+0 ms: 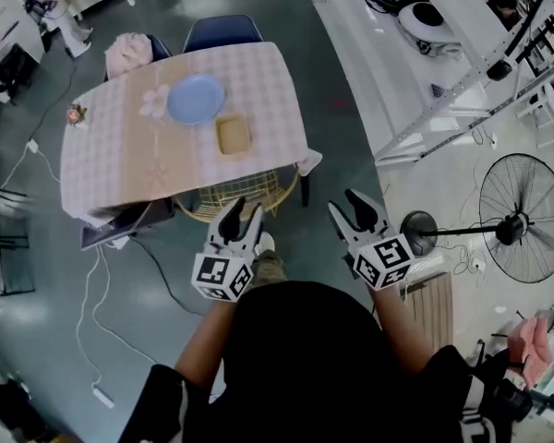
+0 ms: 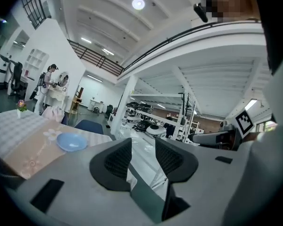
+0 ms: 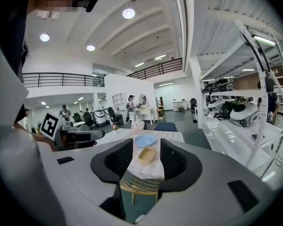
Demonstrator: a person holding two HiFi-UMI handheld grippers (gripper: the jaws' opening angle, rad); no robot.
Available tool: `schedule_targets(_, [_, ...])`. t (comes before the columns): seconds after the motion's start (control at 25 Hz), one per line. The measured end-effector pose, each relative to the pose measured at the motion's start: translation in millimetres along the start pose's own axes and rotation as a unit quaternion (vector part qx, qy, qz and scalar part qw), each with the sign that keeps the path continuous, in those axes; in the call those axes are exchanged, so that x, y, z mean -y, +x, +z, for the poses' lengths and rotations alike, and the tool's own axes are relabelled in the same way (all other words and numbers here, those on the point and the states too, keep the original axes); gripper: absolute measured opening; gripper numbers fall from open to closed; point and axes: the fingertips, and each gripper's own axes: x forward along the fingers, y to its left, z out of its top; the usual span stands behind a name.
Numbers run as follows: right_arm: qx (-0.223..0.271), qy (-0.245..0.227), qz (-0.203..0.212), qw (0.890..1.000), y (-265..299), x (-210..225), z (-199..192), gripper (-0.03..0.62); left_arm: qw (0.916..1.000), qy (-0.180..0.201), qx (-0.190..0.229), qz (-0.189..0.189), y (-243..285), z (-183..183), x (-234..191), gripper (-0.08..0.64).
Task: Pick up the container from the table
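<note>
The wire chair (image 1: 240, 195) (gold) sits half hidden under the table (image 1: 102, 183).

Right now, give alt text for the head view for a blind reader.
A person holds the left gripper and right gripper, open and empty, short of a table. On it lie a container and a blue plate; a wire chair stands at its near edge.

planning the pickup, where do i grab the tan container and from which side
One wall of the tan container, pinched over its rim, likely from above at the near edge: it lies flat, shallow and open-topped, with the blue plate close behind. The open right gripper faces it.
</note>
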Motion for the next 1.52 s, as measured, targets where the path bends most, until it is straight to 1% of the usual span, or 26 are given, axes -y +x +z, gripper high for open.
schedule_targets(0.16, [-0.006,-0.011,0.005,1.0,58,10,20,0.15,0.9997,0.002,0.011,0.019,31,19,-50,0.141])
schedule_targets(0.28, [-0.004,-0.013,0.011,1.0,90,11,28,0.152,0.9994,0.003,0.003,0.033,53,22,-86,0.141])
schedule_targets(0.4, [-0.006,0.001,0.016,1.0,114,17,29,0.152,0.9986,-0.001,-0.021,0.049,79,16,-118,0.141])
schedule_targets(0.52, [-0.009,0.012,0.026,1.0,130,26,29,0.153,0.9969,0.001,-0.048,0.063,109,4,-138,0.141])
schedule_targets(0.6, [0.0,0.016,0.037,0.999,140,34,35,0.153,0.9956,0.002,-0.057,0.075,129,-4,-151,0.141])
schedule_targets(0.64, [0.003,0.017,0.042,0.999,147,40,38,0.153,0.9946,-0.003,-0.06,0.085,138,-8,-159,0.141])
schedule_targets(0.72, [0.007,0.017,0.053,0.998,161,52,46,0.153,0.991,-0.023,-0.064,0.115,149,-18,-178,0.141])
schedule_targets(0.76, [0.008,0.016,0.059,0.998,167,59,51,0.153,0.9882,-0.032,-0.069,0.133,151,-23,-188,0.141])
schedule_targets(0.84, [0.012,0.012,0.071,0.997,180,70,62,0.153,0.982,-0.033,-0.089,0.163,150,-35,-205,0.141])
schedule_targets(0.96, [0.014,0.005,0.087,0.996,200,83,76,0.153,0.9731,-0.029,-0.125,0.192,156,-54,-228,0.141])
schedule_targets(1.08, [0.006,0.009,0.106,0.994,215,83,78,0.153,0.9644,-0.046,-0.161,0.205,169,-81,-253,0.141])
schedule_targets(1.2, [-0.007,0.016,0.121,0.993,225,76,72,0.153,0.9552,-0.031,-0.206,0.211,183,-118,-281,0.141])
schedule_targets(1.28, [-0.018,0.018,0.123,0.992,227,75,67,0.153,0.9484,-0.034,-0.231,0.215,190,-143,-298,0.141])
schedule_targets(1.36, [-0.029,0.02,0.122,0.992,229,77,62,0.153,0.9402,-0.058,-0.249,0.225,195,-165,-316,0.141])
schedule_targets(1.4, [-0.034,0.022,0.12,0.992,229,77,59,0.153,0.9348,-0.081,-0.254,0.234,196,-176,-325,0.141])
schedule_targets(1.48, [-0.043,0.026,0.115,0.992,231,80,54,0.153,0.9203,-0.132,-0.263,0.257,197,-195,-344,0.141])
schedule_targets(1.52, [-0.046,0.027,0.112,0.992,232,81,52,0.153,0.913,-0.147,-0.272,0.266,197,-204,-352,0.141])
